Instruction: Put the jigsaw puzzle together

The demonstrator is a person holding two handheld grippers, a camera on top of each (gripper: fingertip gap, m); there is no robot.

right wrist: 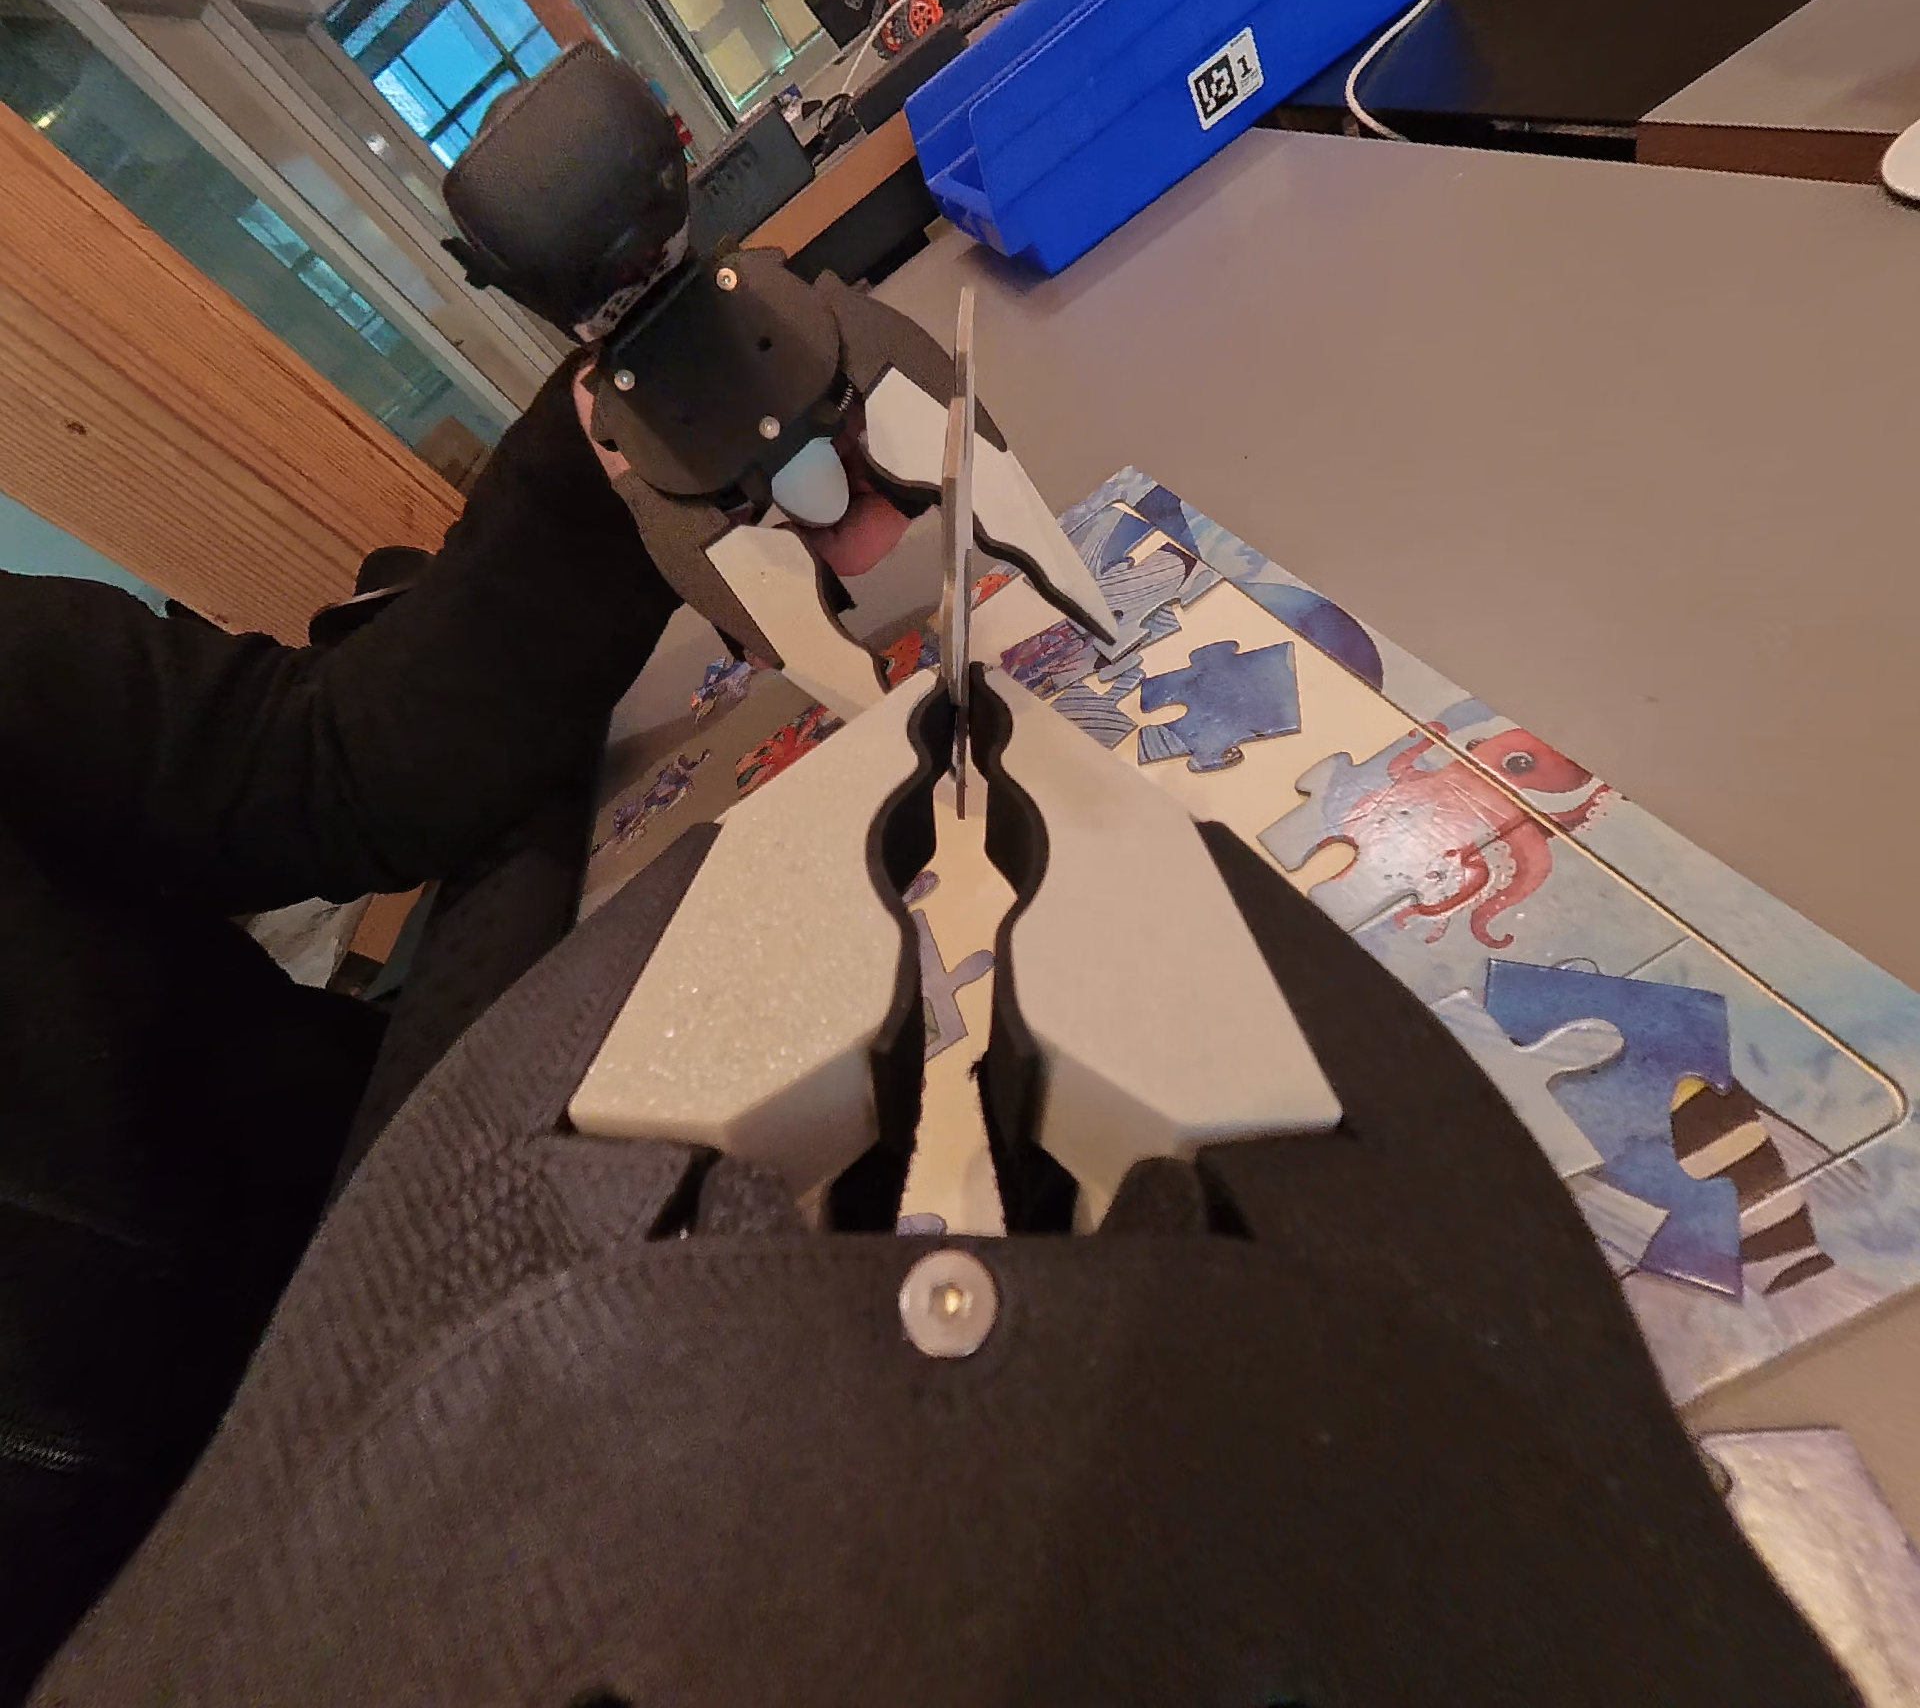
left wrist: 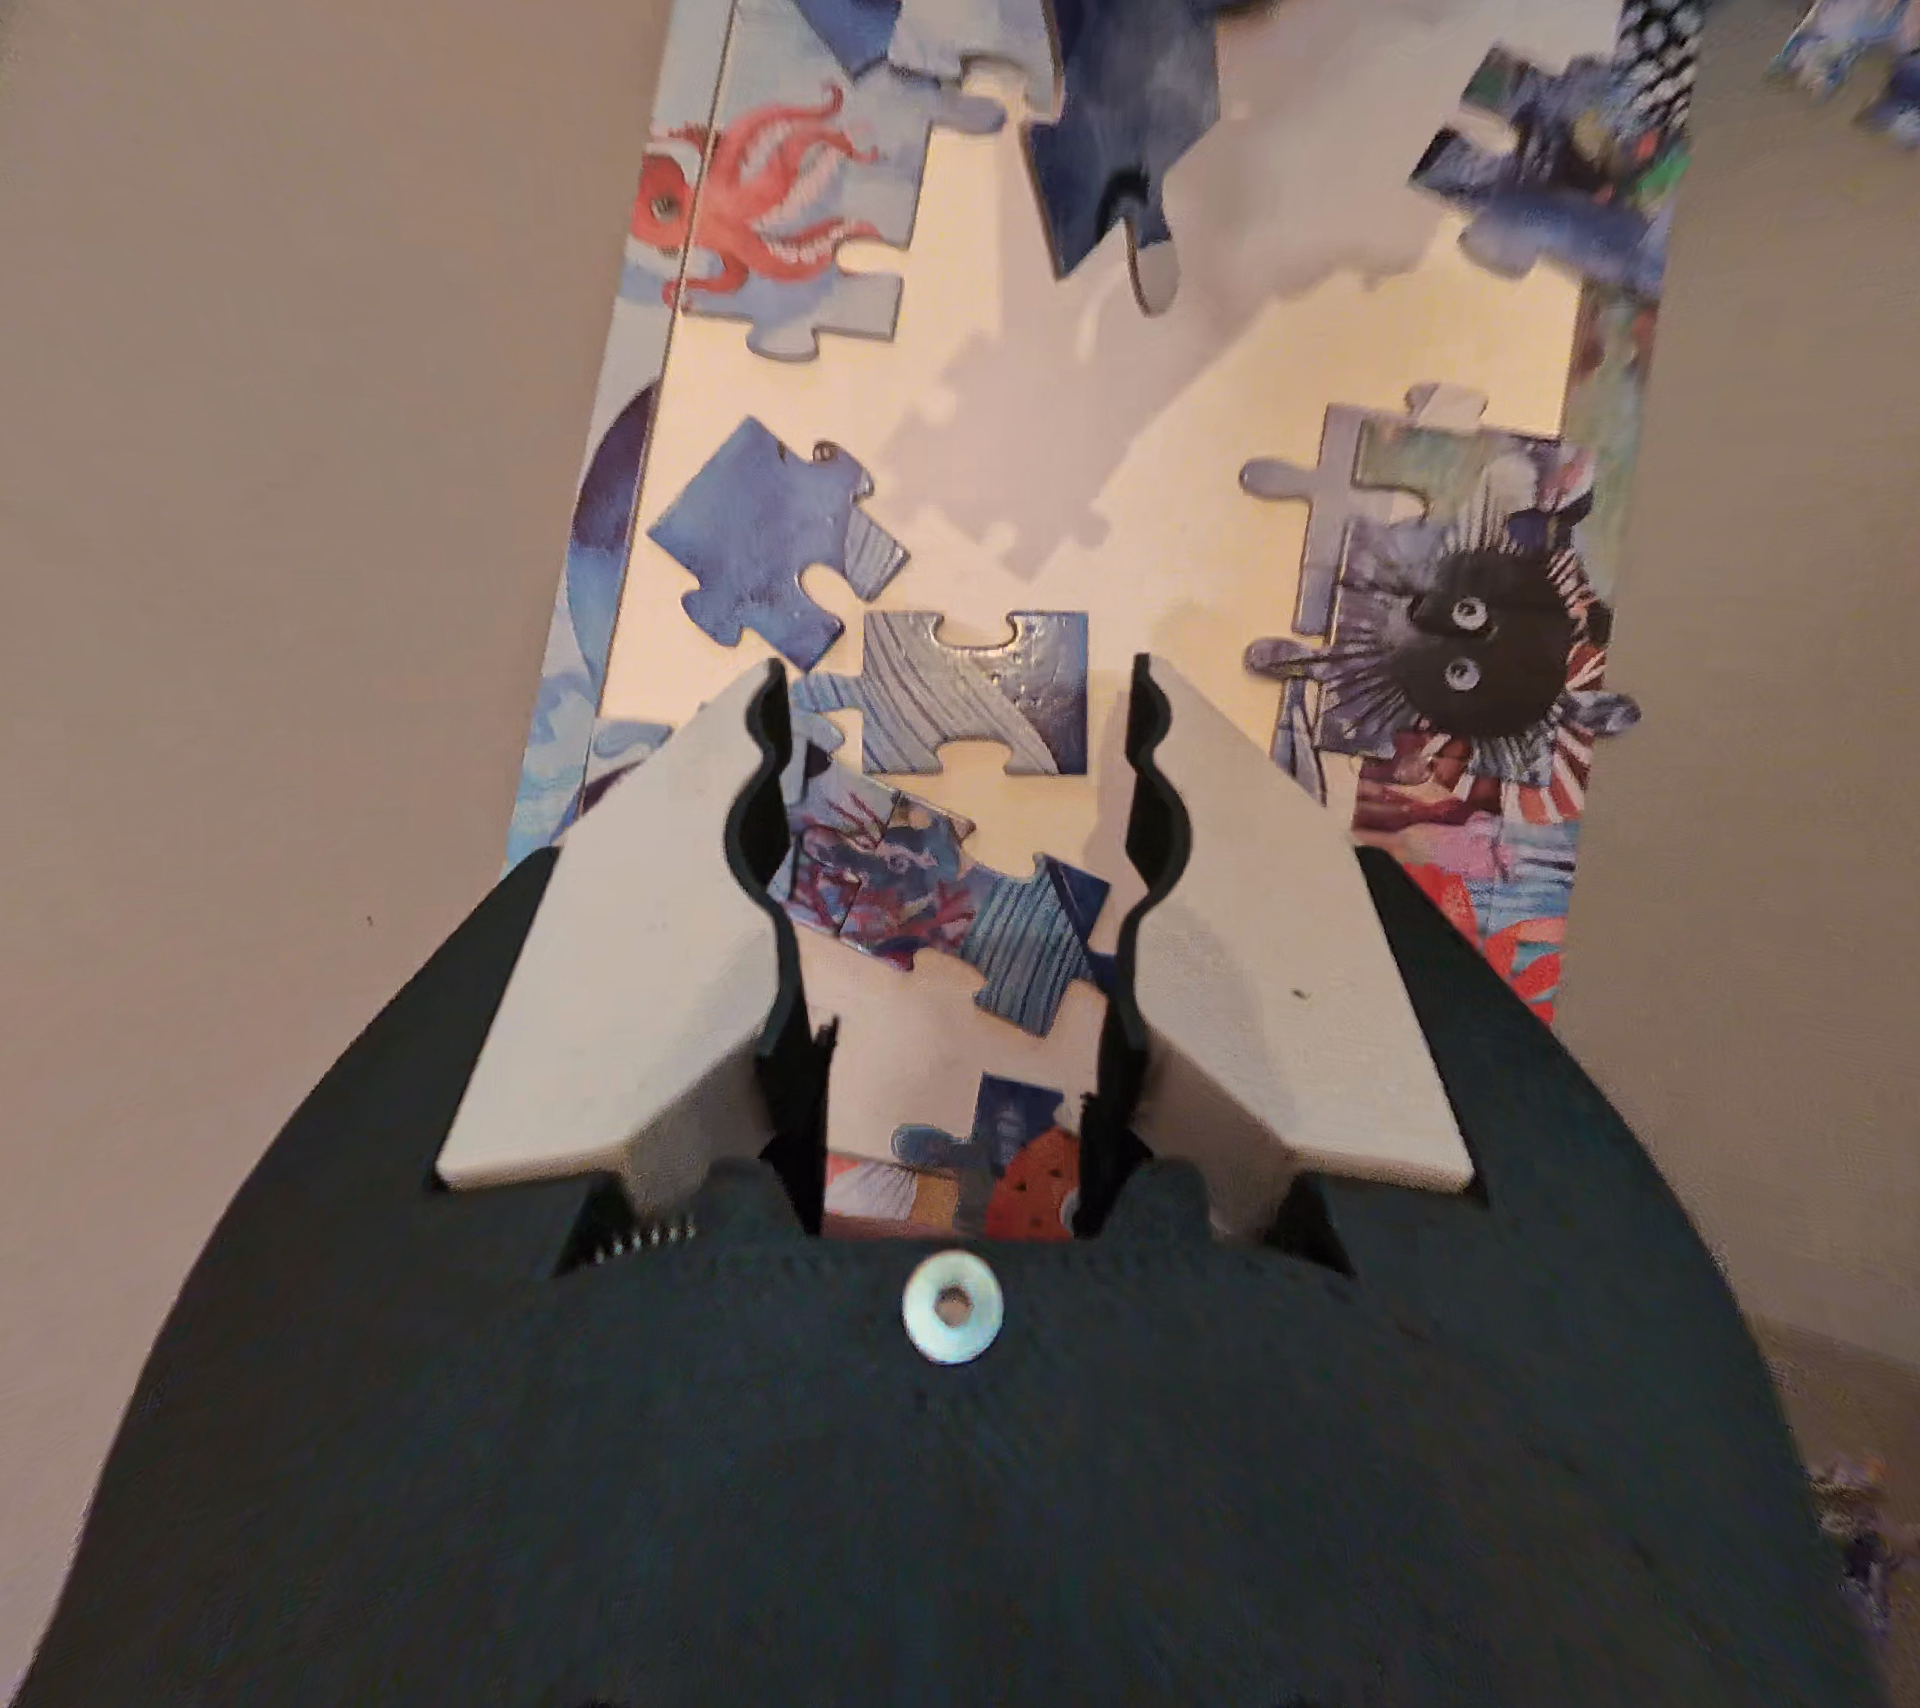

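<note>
The puzzle tray (left wrist: 1143, 432) lies on a grey table, partly filled with ocean-picture pieces. A red octopus piece (left wrist: 748, 204) sits at its left edge and a black sea urchin piece (left wrist: 1475, 650) at its right. My left gripper (left wrist: 956, 687) is open low over the tray, its fingers either side of a pale striped piece (left wrist: 977, 692). My right gripper (right wrist: 961, 692) is shut on a dark blue piece (right wrist: 961, 515), seen edge-on. That piece (left wrist: 1122, 100) hangs tilted above the tray's bare middle. The left gripper (right wrist: 997, 671) also shows in the right wrist view.
Loose pieces lie in the tray: a blue one (left wrist: 769, 536) and a coral-patterned group (left wrist: 894, 879). More loose pieces (left wrist: 1849, 27) lie on the table beside the tray. A blue bin (right wrist: 1174, 58) stands at the table's far side. A person's black sleeve (right wrist: 312, 723) is at the left. One gripper's finger ends stand about 10 cm off the other's.
</note>
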